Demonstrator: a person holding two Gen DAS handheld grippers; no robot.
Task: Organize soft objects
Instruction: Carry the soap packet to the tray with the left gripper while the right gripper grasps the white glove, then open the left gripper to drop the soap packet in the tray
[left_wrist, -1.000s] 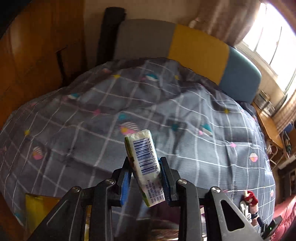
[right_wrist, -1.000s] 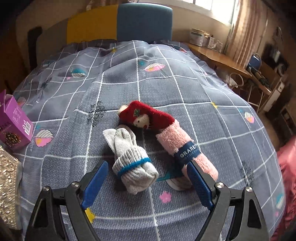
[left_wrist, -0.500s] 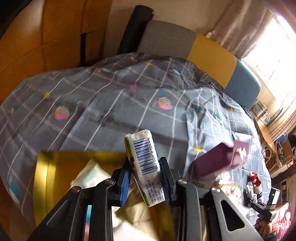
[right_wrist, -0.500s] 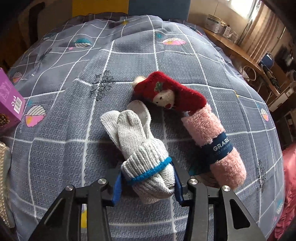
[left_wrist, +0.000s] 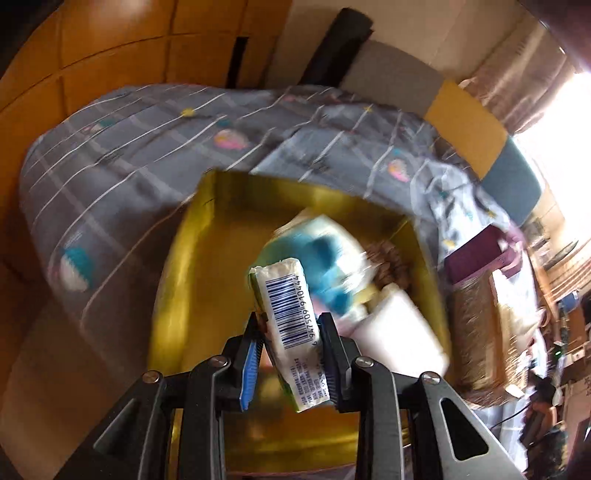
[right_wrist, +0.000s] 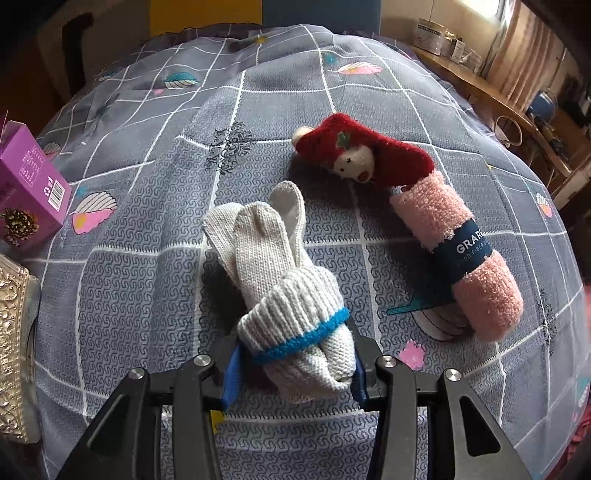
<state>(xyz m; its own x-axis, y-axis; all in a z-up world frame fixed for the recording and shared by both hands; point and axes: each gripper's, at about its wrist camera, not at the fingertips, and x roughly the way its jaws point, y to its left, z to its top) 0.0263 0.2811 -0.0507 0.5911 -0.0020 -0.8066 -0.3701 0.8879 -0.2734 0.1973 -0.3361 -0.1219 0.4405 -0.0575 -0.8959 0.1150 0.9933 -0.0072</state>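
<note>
Left tongs clamped narrow on a tissue pack, barcode facing up, now hanging over the open yellow box near the bed's foot edge, where a second ago only grey checked bedspread lay beneath; carried across and down, then, and judged ready for release into the box; already in there a blue-and-white packet, blurred, and a white block against the right wall.

Right tongs, wide open above the bed a second ago, now closed narrow around the rolled white gloves at their blue cuff band; pads pressing both sides of the bundle, fingertips of the gloves pointing toward the headboard; bundle resting on the bedspread in mid-bed, not yet lifted.

Waiting near the bed's right edge: a red doll sock touching a pink rolled towel with a dark paper band; a purple carton at the left edge.

Meaning for the task: one soft item about to be stowed, a second freshly gripped, two more to fetch; likely risk a loose glove slipping out of the roll on the lift.
</note>
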